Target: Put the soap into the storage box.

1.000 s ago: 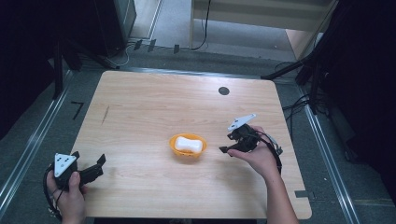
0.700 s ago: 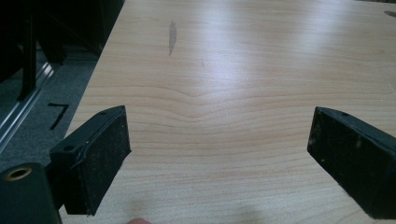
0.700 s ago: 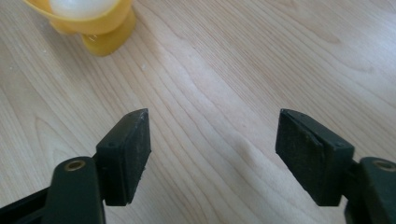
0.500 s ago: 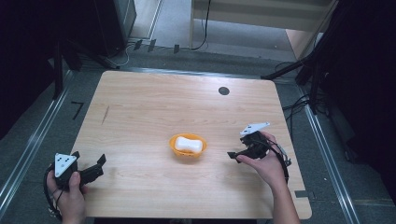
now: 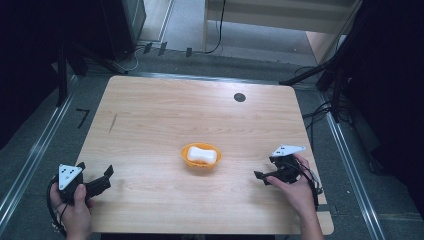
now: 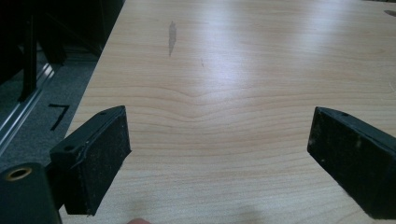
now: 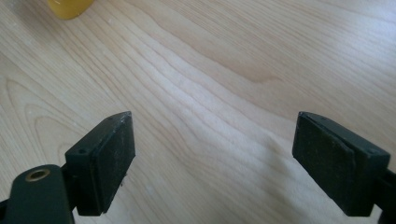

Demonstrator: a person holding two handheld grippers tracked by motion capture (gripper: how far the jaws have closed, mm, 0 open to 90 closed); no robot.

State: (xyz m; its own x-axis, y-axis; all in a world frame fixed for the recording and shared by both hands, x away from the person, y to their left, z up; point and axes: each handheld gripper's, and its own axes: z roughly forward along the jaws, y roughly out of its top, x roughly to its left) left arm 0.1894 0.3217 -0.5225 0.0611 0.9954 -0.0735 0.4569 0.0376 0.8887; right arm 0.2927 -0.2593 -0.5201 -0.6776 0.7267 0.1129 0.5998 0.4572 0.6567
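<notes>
While the white soap bar (image 5: pixel 202 154) is sitting in the orange dish (image 5: pixel 188 156) mid-counter (image 5: pixel 150 125), right tongs (image 5: pixel 262 177) are backing off, just opened wide, empty; left tongs (image 5: pixel 102 175) are idling wide: placement looks done.

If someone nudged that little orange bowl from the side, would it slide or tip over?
Probably slide: the orange bowl looks low and wide on the smooth wooden table. It seems light, so the white lump heaped inside might shift or roll out.
</notes>
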